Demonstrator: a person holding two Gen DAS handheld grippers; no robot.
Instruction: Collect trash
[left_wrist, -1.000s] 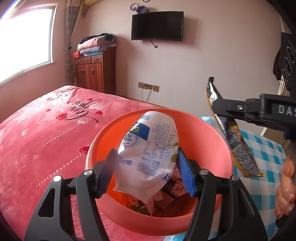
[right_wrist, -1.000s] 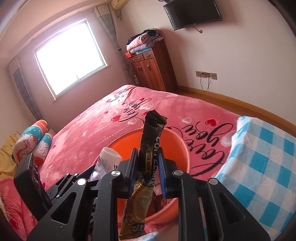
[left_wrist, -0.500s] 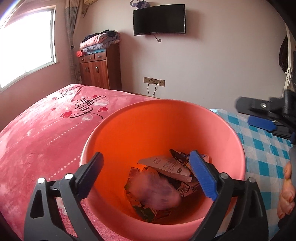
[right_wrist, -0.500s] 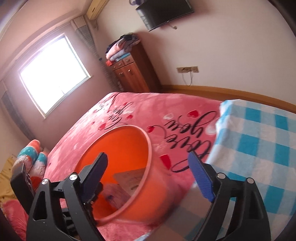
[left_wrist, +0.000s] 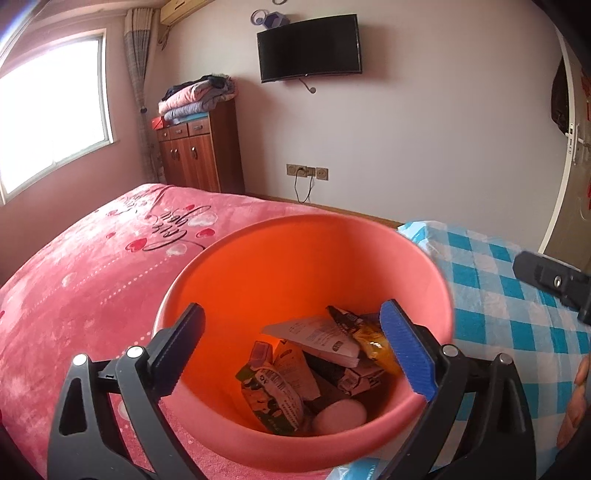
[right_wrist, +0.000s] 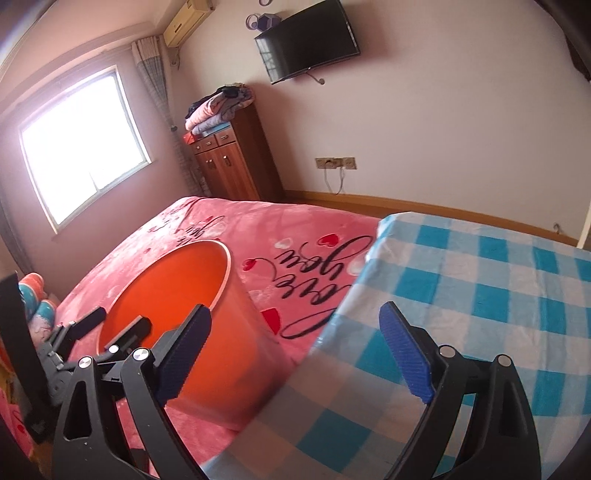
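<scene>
Home bedroom: pink-blanketed bed (left_wrist: 92, 266) lower left, wooden dresser (left_wrist: 199, 147) upper left, wall-mounted TV (left_wrist: 309, 48) top centre.

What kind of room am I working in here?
A bedroom, most likely in a home: a bed with a pink blanket, a wooden cabinet stacked with folded bedding, and a wall-mounted TV. The orange bucket of wrappers sits on the bed.

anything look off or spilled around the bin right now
Nothing stands out. The orange bin stands upright on the pink bedspread, with the wrappers all inside it and none on the bed or the checked cloth. Both grippers are empty.
</scene>
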